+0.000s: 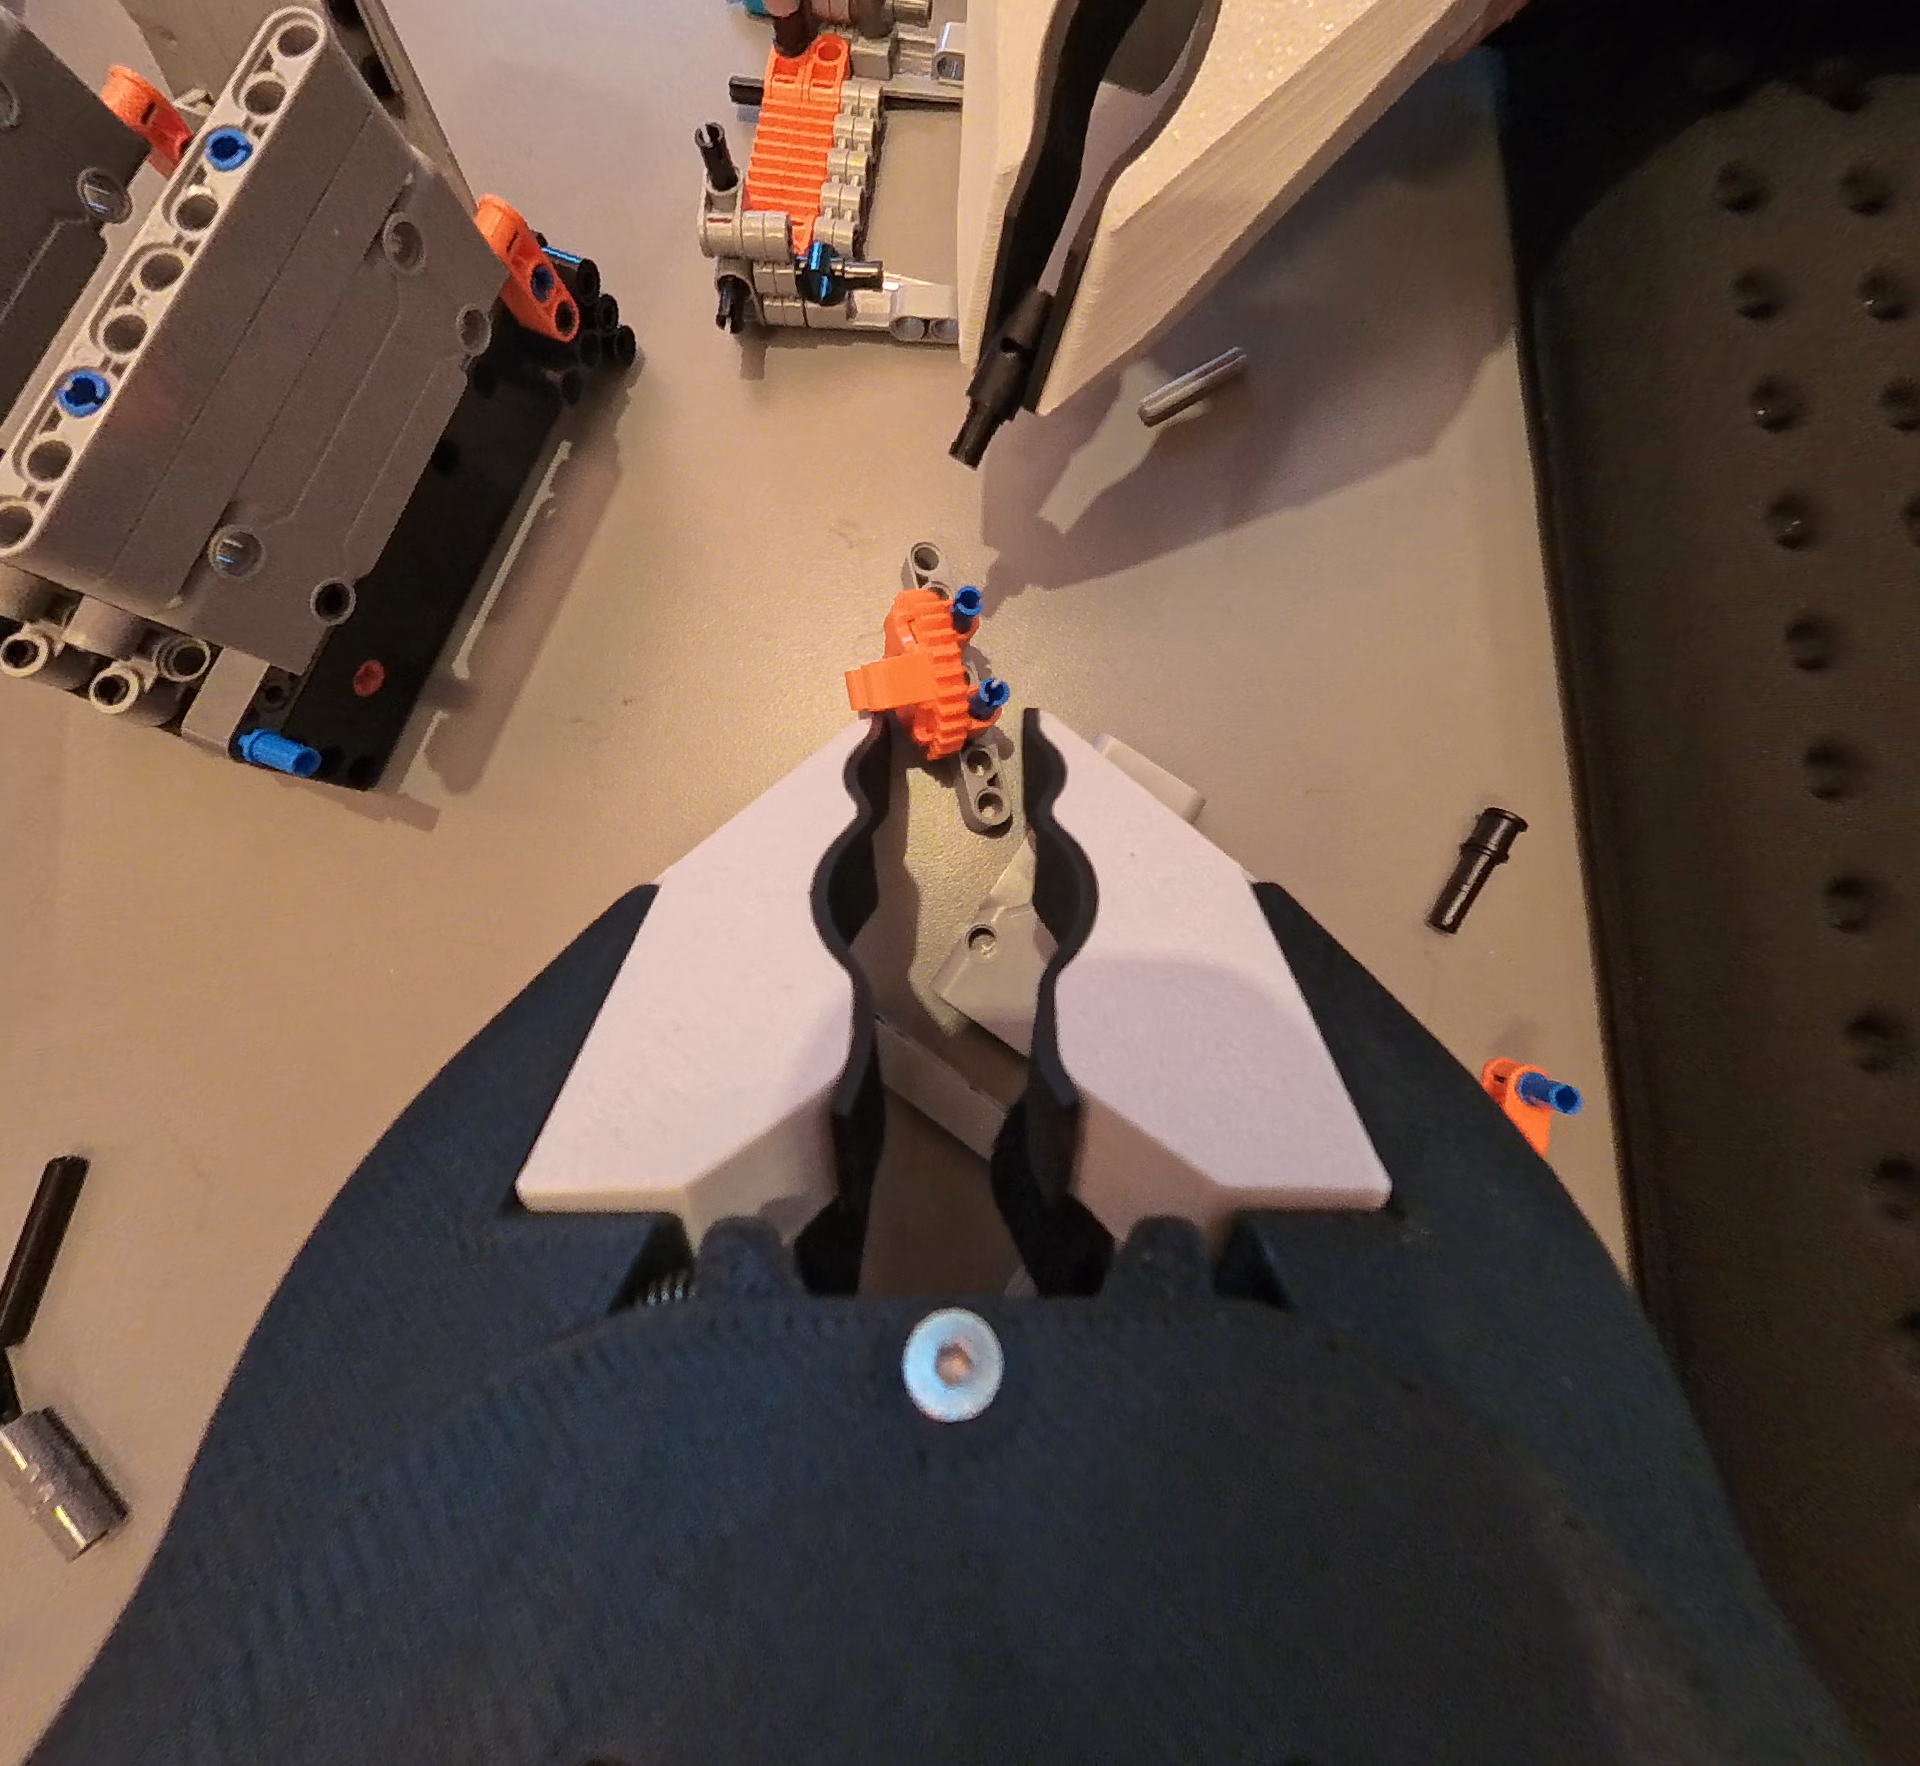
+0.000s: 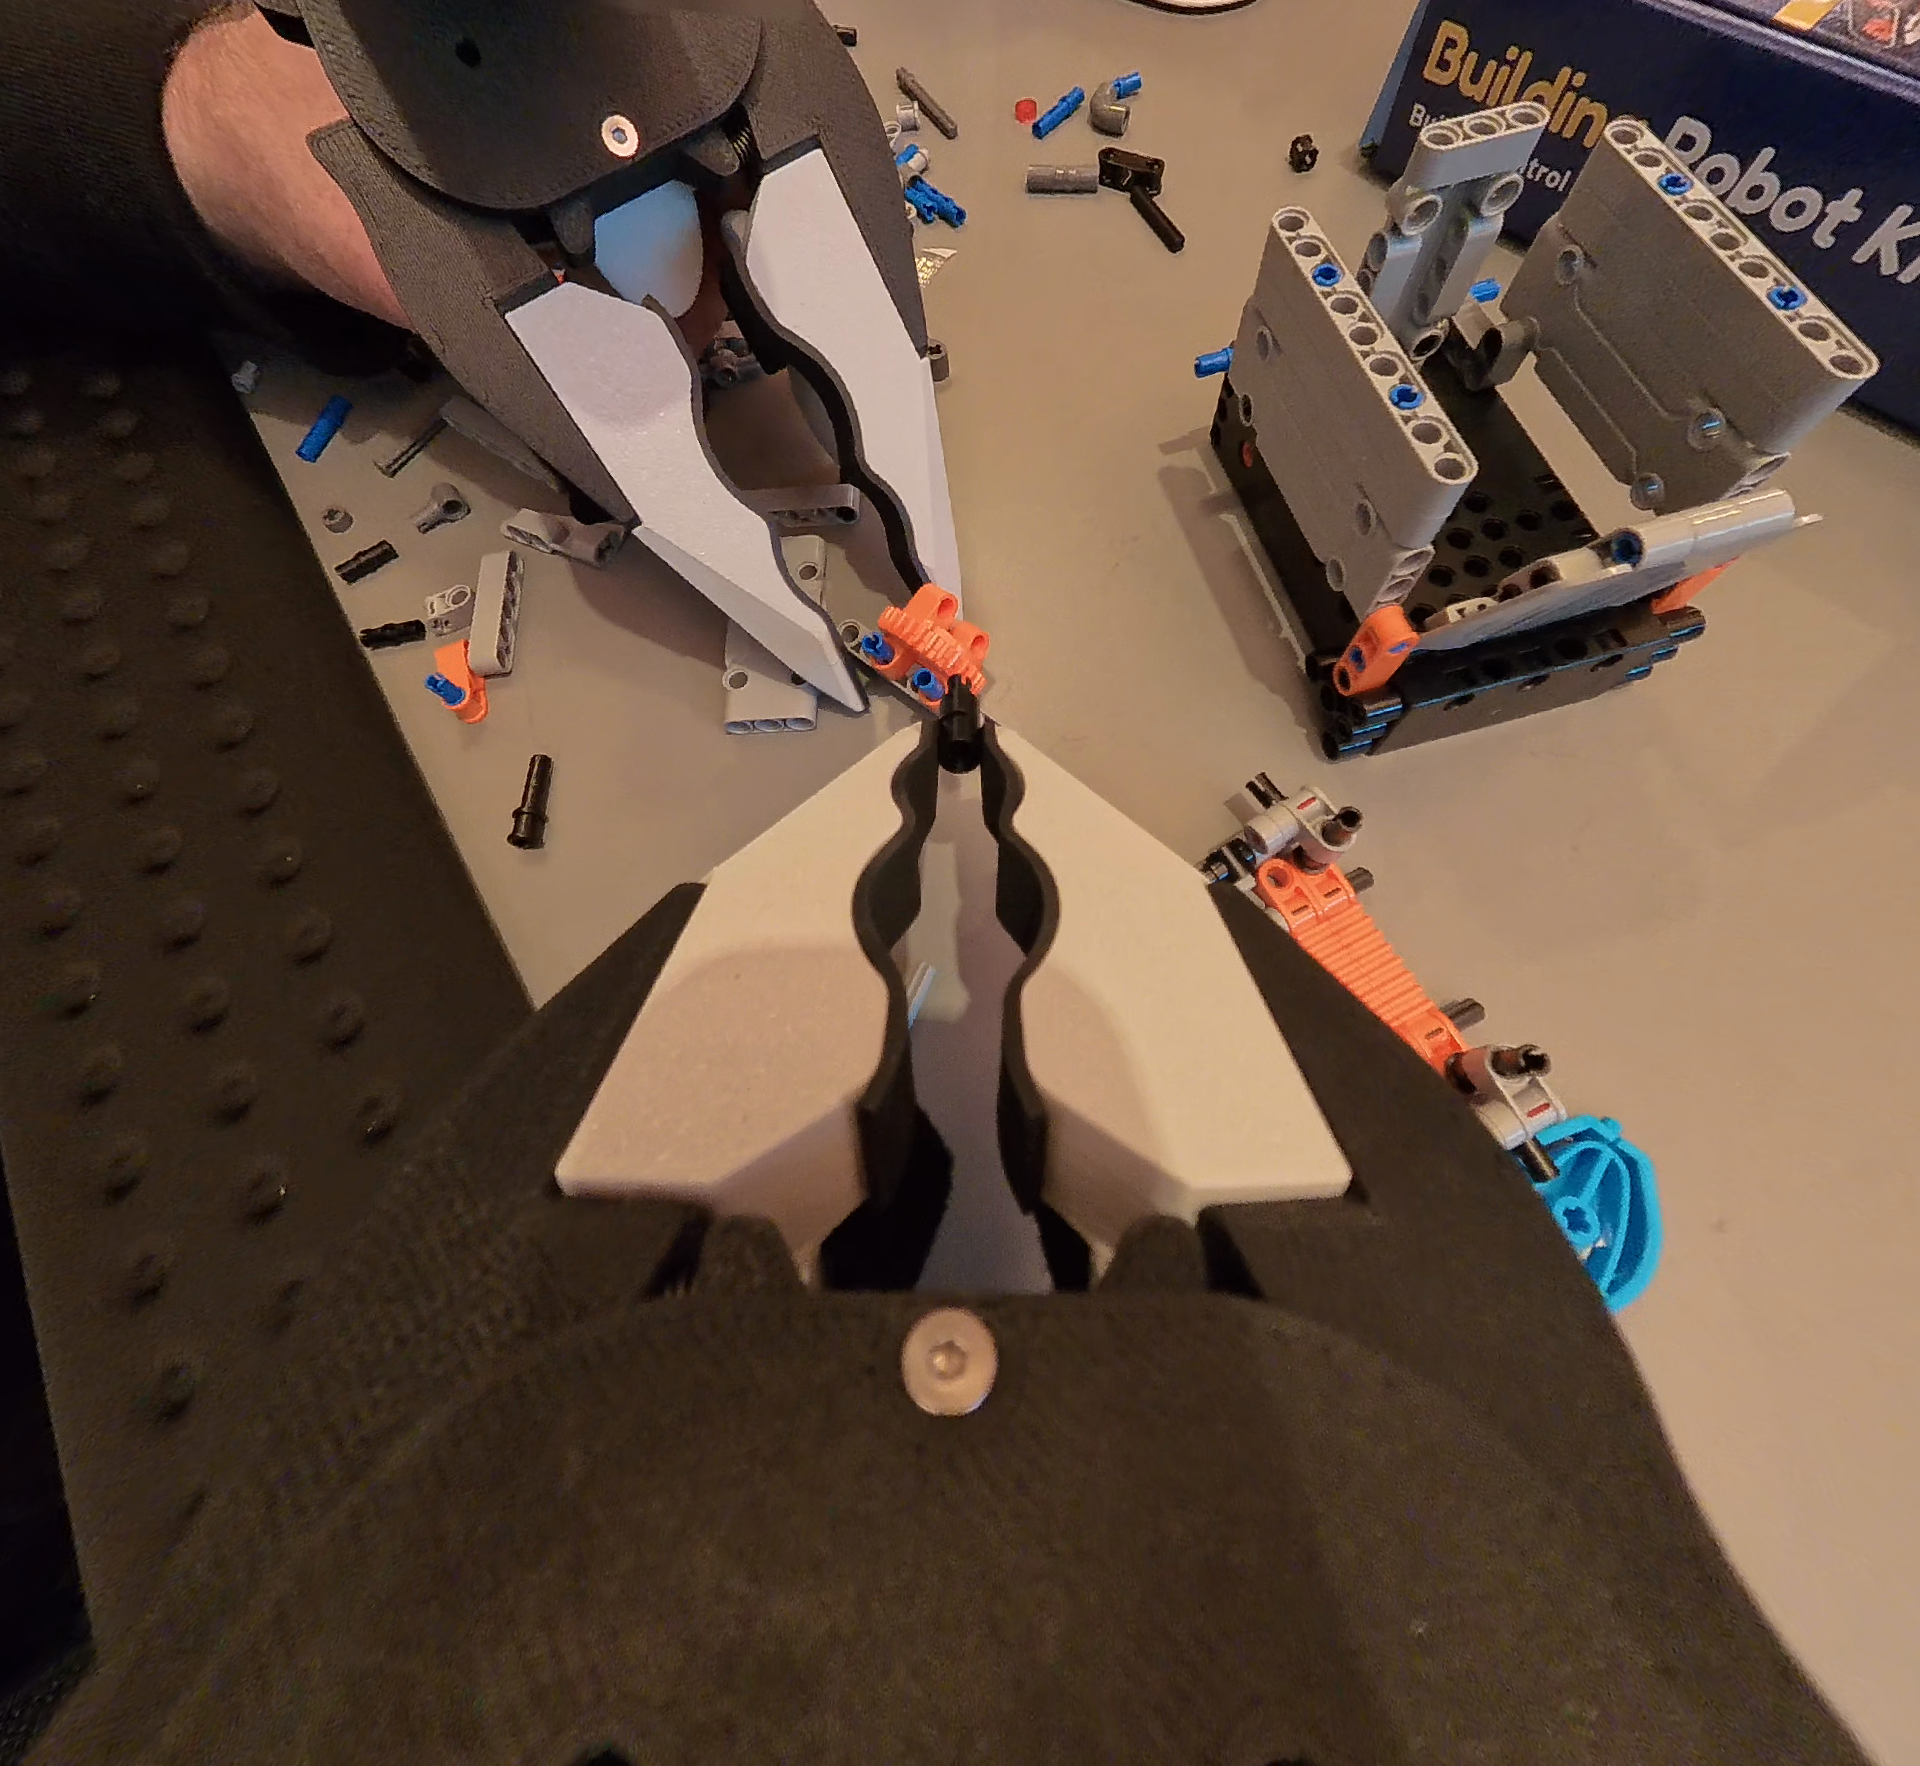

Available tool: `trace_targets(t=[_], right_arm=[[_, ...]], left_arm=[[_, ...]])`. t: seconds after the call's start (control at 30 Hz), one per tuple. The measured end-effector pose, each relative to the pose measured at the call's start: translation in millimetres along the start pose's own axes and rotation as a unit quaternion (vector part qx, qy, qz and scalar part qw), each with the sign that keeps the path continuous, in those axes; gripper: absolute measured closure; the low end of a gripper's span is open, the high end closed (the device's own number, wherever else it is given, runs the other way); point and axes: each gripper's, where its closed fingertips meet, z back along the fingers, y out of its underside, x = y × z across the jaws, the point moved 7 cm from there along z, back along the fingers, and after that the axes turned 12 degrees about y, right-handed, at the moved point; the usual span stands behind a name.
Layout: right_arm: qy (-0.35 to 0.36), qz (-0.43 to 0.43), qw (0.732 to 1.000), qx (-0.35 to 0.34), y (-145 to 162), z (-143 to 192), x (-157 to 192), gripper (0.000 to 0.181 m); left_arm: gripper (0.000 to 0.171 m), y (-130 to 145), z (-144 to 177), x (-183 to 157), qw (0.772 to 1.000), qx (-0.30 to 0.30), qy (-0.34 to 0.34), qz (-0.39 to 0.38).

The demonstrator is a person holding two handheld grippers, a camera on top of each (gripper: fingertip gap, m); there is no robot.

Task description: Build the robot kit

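My left gripper [image 1: 948, 731] is shut on a small assembly: a grey beam [image 1: 985, 789] carrying an orange toothed piece [image 1: 925, 677] with two blue pins [image 1: 968, 599]. It holds it just above the grey table. My right gripper [image 2: 956, 742] is shut on a short black pin [image 2: 956, 724], whose tip nearly touches the orange toothed piece [image 2: 935, 646]. In the left wrist view the right gripper [image 1: 1013, 360] comes in from the upper right with the black pin [image 1: 982, 412] sticking out of its tips. The left gripper [image 2: 894, 651] shows in the right wrist view with a hand behind it.
A large grey and black chassis build [image 1: 239, 366] [image 2: 1507, 469] stands on the table. An orange rack assembly [image 1: 800, 158] [image 2: 1361, 968] lies by a teal wheel part [image 2: 1600, 1207]. Loose pins and beams [image 2: 1039, 137] are scattered about. A dark studded mat [image 2: 208, 781] borders the table; a blue box [image 2: 1714, 2] stands behind. About 6 cm separates my left fingertips from my right.
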Motion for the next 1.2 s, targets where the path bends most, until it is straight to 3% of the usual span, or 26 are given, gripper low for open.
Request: trace_targets(t=[1.2], right_arm=[[0.012, 0.002, 1.000, -0.011, 4.1, 8.8, -2.3, 0.176]], left_arm=[[0.141, 3.6, 4.1, 1.0, 1.000, 0.007, -0.005, 0.002]])
